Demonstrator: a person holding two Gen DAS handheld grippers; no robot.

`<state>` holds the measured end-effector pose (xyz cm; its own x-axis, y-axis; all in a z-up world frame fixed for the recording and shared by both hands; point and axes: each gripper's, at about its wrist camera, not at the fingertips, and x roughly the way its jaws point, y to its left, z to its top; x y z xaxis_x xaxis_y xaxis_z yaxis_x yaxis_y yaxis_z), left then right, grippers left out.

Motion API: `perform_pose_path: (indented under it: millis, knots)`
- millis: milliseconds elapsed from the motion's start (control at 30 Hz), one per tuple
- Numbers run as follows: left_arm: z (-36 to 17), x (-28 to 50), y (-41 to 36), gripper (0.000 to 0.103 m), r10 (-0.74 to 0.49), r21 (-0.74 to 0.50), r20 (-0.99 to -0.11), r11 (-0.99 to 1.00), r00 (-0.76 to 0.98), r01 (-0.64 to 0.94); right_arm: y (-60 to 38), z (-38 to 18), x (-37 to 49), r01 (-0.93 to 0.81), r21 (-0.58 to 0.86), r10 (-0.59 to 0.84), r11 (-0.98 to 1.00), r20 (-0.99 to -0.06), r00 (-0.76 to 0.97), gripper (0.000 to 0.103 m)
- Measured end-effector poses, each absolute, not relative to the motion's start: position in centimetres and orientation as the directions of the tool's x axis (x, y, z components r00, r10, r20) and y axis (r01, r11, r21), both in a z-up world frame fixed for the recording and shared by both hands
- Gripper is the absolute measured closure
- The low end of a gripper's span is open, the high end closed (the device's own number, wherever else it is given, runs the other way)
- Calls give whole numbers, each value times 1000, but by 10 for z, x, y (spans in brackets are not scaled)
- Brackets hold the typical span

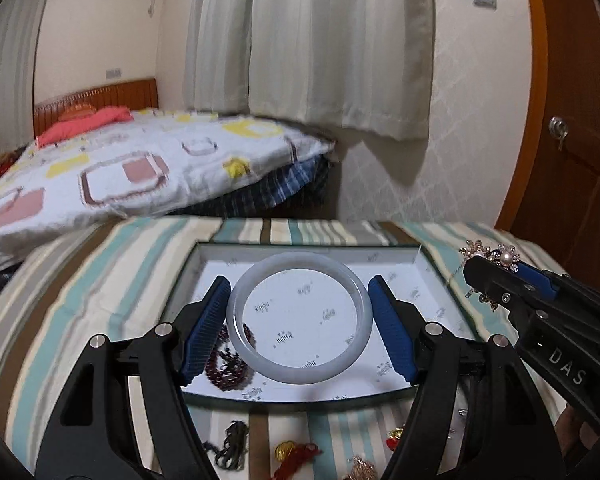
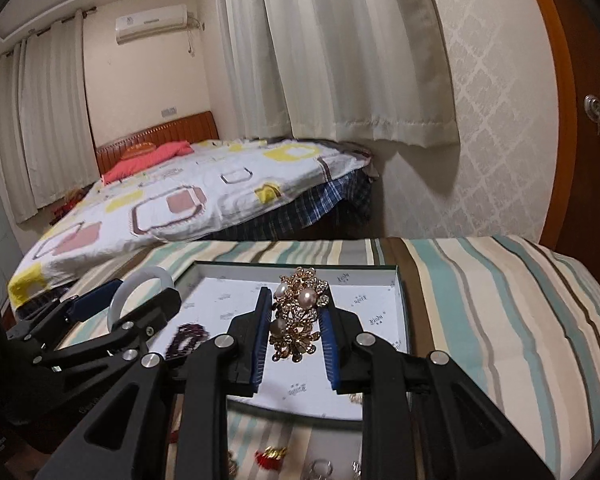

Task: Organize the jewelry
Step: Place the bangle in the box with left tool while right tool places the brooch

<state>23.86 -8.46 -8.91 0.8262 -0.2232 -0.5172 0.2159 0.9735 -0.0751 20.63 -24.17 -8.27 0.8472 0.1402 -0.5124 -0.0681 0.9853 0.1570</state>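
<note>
My left gripper (image 1: 299,286) is shut on a pale jade bangle (image 1: 356,286), held flat over a white shallow box (image 1: 424,258) on a striped cloth. A dark red bead bracelet (image 1: 230,364) lies in the box under the bangle. My right gripper (image 2: 295,300) is shut on a gold flower brooch with pearls (image 2: 298,312) and holds it above the box's (image 2: 400,300) right half. The brooch also shows in the left wrist view (image 1: 494,256), beside the box's right wall. The bangle (image 2: 140,280) and left gripper (image 2: 140,292) show at left in the right wrist view.
Loose jewelry lies on the striped cloth (image 1: 100,280) in front of the box: a dark tangle (image 1: 232,444), a gold and red charm (image 1: 296,454), small pieces (image 2: 272,456). A bed (image 1: 120,168) stands behind, a wooden door (image 1: 572,120) at right.
</note>
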Motion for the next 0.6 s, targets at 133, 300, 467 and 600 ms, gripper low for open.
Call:
perform_pose_path:
  millis: [133, 300, 467, 600]
  knots:
    - [-125, 266, -88, 34, -220, -93, -610, 974, 761, 207, -243, -109, 224, -64, 174, 154, 983, -573, 805, 79]
    - [-158, 285, -89, 34, -217, -105, -692, 974, 689, 202, -244, -142, 241, -55, 188, 166, 981, -652, 740, 79]
    - [-172, 291, -93, 34, -213, -88, -733, 971, 646, 220, -244, -155, 249, -53, 196, 176, 979, -692, 700, 79]
    - [-181, 296, -95, 34, -220, -97, -762, 968, 608, 229, -244, -161, 253, -57, 191, 179, 980, -717, 674, 79]
